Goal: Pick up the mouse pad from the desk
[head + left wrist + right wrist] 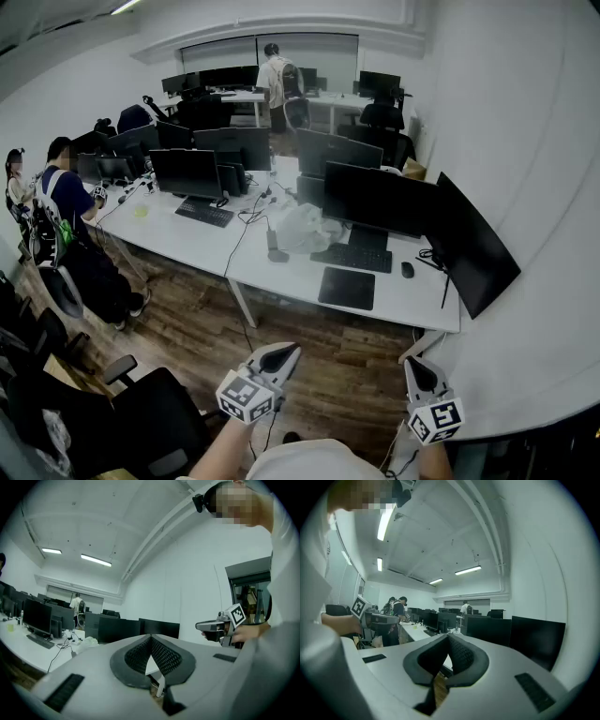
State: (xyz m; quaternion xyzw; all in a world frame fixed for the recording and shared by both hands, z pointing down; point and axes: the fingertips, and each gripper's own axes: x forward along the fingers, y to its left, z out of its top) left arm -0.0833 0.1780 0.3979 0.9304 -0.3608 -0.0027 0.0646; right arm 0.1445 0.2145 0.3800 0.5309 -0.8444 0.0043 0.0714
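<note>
One mouse pad (346,287) — two closed claws (292,350) (413,362)

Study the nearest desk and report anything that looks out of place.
A crumpled plastic bag lies loose beside the keyboard. The mouse sits on bare desk, apart from the mouse pad, to its right. Nothing looks spilled or damaged.
</note>
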